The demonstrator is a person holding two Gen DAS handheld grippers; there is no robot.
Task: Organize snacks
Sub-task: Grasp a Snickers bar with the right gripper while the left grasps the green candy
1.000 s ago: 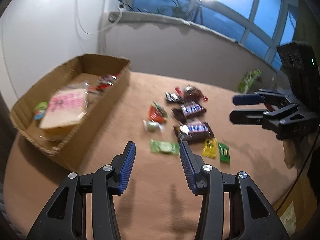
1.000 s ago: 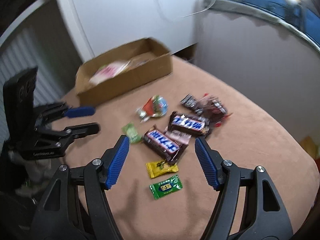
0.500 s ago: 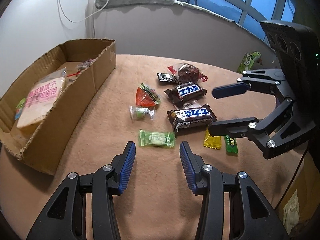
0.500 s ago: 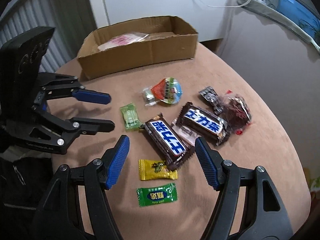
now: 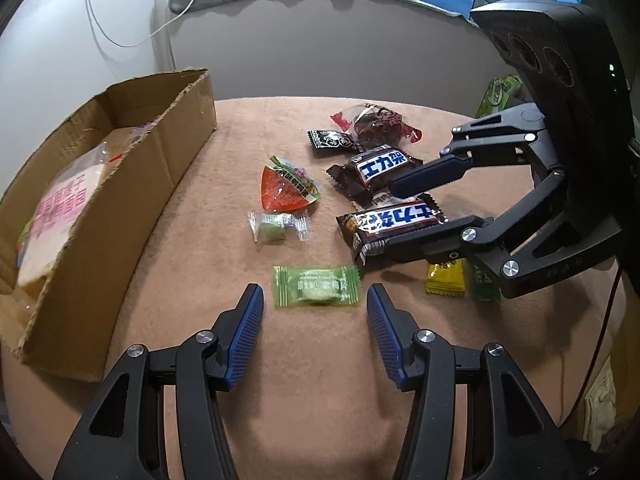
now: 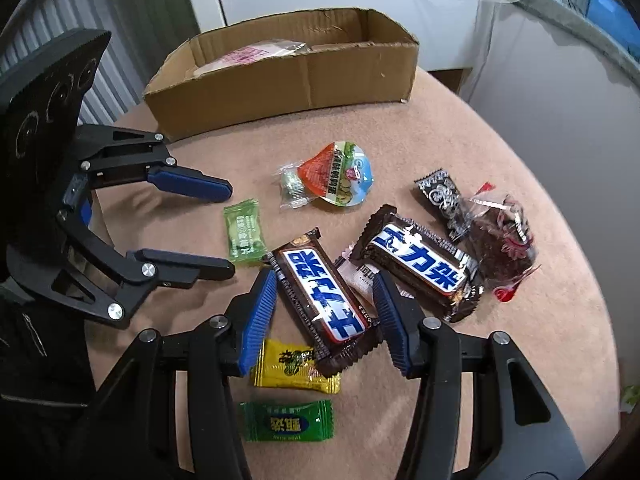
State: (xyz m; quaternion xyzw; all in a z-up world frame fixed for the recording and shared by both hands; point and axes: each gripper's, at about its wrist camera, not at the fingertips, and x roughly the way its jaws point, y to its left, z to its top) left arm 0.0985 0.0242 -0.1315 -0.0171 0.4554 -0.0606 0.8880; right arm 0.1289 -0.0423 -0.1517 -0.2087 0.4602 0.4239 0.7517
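Observation:
Loose snacks lie on a tan round table (image 5: 312,392). My left gripper (image 5: 315,307) is open just short of a light green candy (image 5: 316,286), also in the right wrist view (image 6: 243,230). My right gripper (image 6: 325,305) is open, its jaws on either side of the near Snickers bar (image 6: 322,296); from the left wrist view it (image 5: 404,216) straddles that bar (image 5: 394,220). A second Snickers bar (image 6: 420,262), a jelly cup (image 6: 340,178), a yellow candy (image 6: 294,366) and a dark green candy (image 6: 286,420) lie around. A cardboard box (image 6: 288,76) holds a pink packet (image 5: 60,204).
A black sachet (image 6: 438,194) and a clear red-edged bag of dark fruit (image 6: 502,240) lie at the table's right. A small clear-wrapped green candy (image 5: 276,228) sits by the jelly cup. A green packet (image 5: 498,92) is beyond the far edge. A window ledge and wall stand behind.
Both grippers have dropped closer to the table. The left has neared the light green candy; the right has come down around the near Snickers bar. Both stay open.

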